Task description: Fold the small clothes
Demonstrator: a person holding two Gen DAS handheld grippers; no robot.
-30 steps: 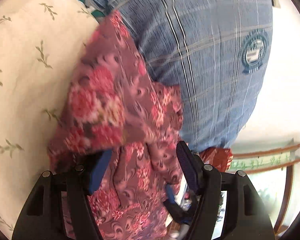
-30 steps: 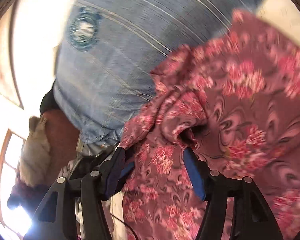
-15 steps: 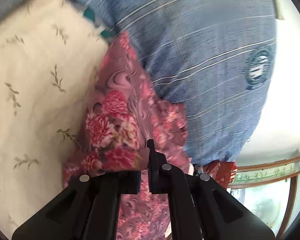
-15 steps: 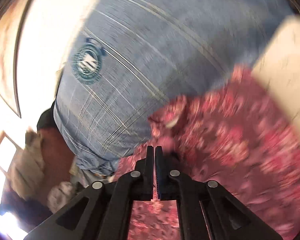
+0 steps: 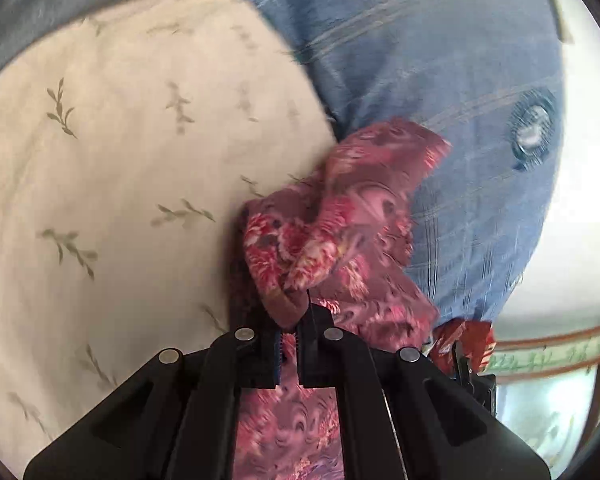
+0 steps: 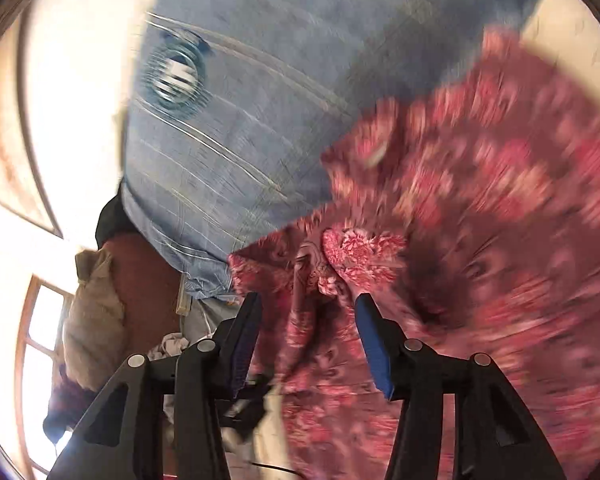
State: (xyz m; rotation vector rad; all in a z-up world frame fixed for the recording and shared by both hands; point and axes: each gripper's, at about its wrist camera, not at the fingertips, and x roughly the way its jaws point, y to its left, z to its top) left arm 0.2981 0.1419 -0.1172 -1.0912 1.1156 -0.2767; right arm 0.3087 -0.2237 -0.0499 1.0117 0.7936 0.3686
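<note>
A small maroon garment with red and pink flowers [image 5: 352,216] is bunched up over a cream bedsheet with green sprigs [image 5: 120,168]. My left gripper [image 5: 290,320] is shut on a folded edge of it and holds that edge lifted. In the right wrist view the same floral garment [image 6: 480,208] fills the right side, blurred by motion. My right gripper [image 6: 306,308] is open, its blue-padded fingers [image 6: 374,332] standing either side of a fabric fold without pinching it.
The person's blue plaid shirt [image 5: 440,80] is close behind the garment and also shows in the right wrist view [image 6: 236,120]. A window with a wooden frame [image 5: 548,360] is at the lower right. A beige cloth bundle [image 6: 92,320] lies at the left.
My left gripper closed on the garment edge and lifted it, bunching the cloth. My right gripper closed on the cloth half a second ago and has now opened again.
</note>
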